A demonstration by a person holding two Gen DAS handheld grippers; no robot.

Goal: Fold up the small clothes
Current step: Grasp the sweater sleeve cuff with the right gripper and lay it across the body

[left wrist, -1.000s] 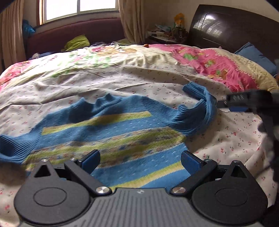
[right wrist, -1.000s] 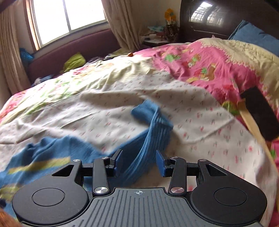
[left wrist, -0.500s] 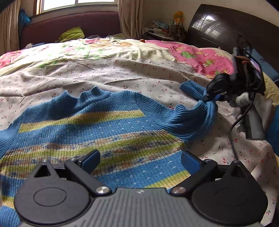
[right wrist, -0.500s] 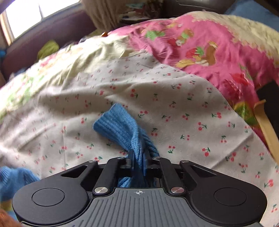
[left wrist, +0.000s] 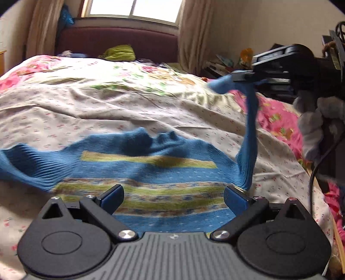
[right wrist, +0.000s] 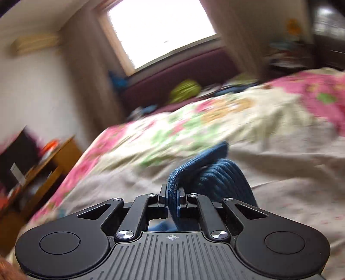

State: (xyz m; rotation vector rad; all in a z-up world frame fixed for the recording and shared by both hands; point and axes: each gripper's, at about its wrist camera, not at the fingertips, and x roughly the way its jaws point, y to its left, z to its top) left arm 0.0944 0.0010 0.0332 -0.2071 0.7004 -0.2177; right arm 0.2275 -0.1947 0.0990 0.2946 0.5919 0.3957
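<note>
Blue knit with yellow-green stripes covers the middle of the left wrist view: a small sweater [left wrist: 148, 172] lies flat on the floral bedspread [left wrist: 129, 107], chest up, neckline toward the window [left wrist: 133, 9]. At far left its one sleeve [left wrist: 25, 165] stretches out along the bedding, ribbed and slightly bunched. Directly below the sweater's hem sits the left gripper [left wrist: 173, 197], its fingers spread wide — the blue pads stand well apart over the striped band, and whether they touch the knit cannot be told.

Moving right, the other sleeve [left wrist: 248, 137] rises steeply off the bed, pulled taut from the shoulder up to its cuff. That cuff is pinched by the right gripper [left wrist: 242, 77], which comes in from the upper right edge, above the pink part of the bedspread. A gloved hand [left wrist: 317, 120] shows just behind it, blurred.

The right wrist view confirms the hold: the right gripper [right wrist: 171, 199] has its jaws pressed together on the folded cuff, and the ribbed sleeve [right wrist: 220, 178] bulges out just beyond the tips and drops away to the right. This view is tilted and motion-blurred. At its left edge stands a wooden side table [right wrist: 49, 163]; farther back a dark red window seat [right wrist: 179, 77] carries a lime-green cushion [right wrist: 185, 88] — the same cushion [left wrist: 117, 52] seen under the window in the left view.
</note>
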